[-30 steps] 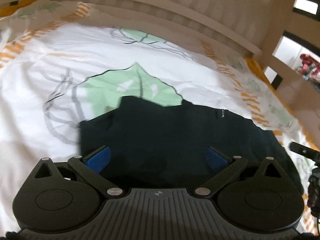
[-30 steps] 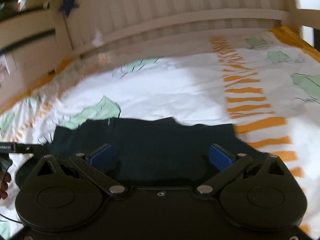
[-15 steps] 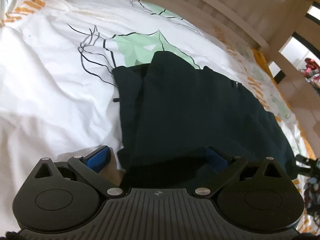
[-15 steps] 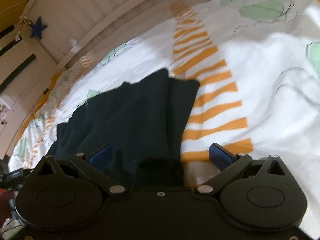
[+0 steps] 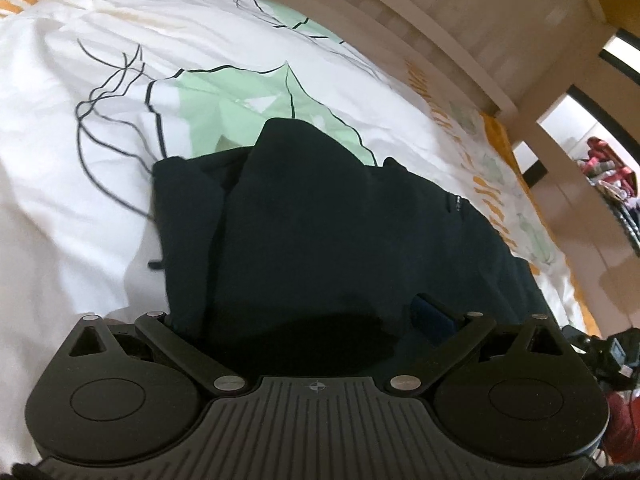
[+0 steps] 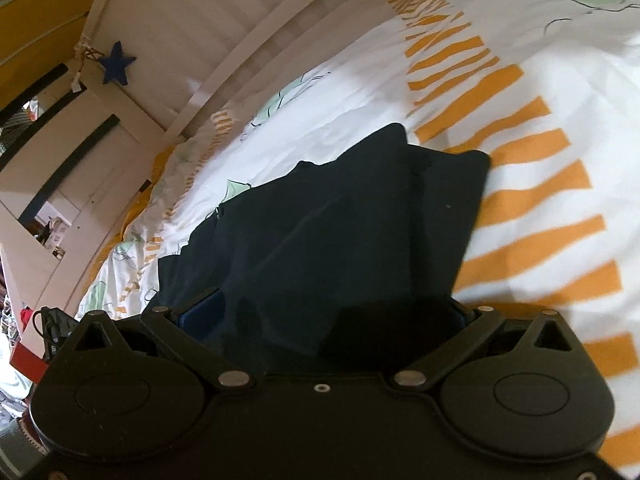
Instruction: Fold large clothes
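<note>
A dark garment [image 5: 320,232] is lying on the bed [image 5: 72,184], spread across the leaf-printed duvet, with its far edge reaching toward the white headboard [image 5: 460,20]. Both claws are sitting at the garment's near edge, on the side away from the headboard.

The left claw [image 5: 312,320] is standing wide, its fingers straddling a bunch of cloth; one blue pad [image 5: 434,314] is showing, the other is hidden by fabric, and nothing looks pinched yet. The right claw [image 6: 332,312] is spread just as wide over the garment [image 6: 340,232], cloth filling the gap.

Judging from this, the step is taking hold of the near edge for a fold toward the headboard. To do it well, each claw should be closing on all layers at its own corner, and both should be lifting evenly so the edge is staying straight and not dragging the duvet.
</note>
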Motion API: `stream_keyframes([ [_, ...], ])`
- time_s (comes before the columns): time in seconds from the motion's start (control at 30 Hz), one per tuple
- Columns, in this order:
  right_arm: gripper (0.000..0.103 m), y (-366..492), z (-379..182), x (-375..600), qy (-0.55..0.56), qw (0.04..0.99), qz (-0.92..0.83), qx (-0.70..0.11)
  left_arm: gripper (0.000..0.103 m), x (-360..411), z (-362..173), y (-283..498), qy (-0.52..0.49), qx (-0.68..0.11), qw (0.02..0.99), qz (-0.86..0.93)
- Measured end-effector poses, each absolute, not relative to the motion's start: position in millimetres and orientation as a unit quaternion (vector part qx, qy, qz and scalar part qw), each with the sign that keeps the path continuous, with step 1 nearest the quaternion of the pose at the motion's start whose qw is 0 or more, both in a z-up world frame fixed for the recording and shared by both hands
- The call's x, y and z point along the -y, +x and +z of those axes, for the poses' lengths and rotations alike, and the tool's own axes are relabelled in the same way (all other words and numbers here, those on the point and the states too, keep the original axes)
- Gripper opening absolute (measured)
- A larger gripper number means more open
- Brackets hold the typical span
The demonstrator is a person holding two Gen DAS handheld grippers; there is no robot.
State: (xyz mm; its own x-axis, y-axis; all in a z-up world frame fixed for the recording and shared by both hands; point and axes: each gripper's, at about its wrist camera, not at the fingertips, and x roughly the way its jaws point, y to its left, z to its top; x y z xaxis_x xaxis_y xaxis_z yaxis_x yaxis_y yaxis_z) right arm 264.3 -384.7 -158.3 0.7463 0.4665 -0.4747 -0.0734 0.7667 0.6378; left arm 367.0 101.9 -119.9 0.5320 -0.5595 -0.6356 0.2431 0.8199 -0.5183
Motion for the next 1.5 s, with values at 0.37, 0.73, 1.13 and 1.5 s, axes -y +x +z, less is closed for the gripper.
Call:
stream_keyframes([
  [0.37, 0.055, 270.4, -159.1, 385.9, 0.314, 0.881, 0.132, -0.33, 0.05, -110.1, -115.6, 362.9, -0.237, -0.438, 0.843, -0.204],
  [0.73, 0.03, 244.7, -133.8, 387.0, 0.388, 0.86, 0.134, -0.302, 0.016, -128.8, -80.5, 325.0, -0.321, -0.418, 0.818, -0.228],
  [1.13, 0.029, 165.2, -108.5, 394.5, 0.39, 0.833, 0.137, -0.368, 0.016, -145.3, -69.8, 231.4, -0.336, -0.464, 0.776, -0.263],
  [1.5, 0.058, 145.8, -143.7, 390.2, 0.328, 0.823, 0.092, -0.455, 0.039, -142.5, -106.1, 219.7, -0.248, -0.492, 0.812, -0.194],
])
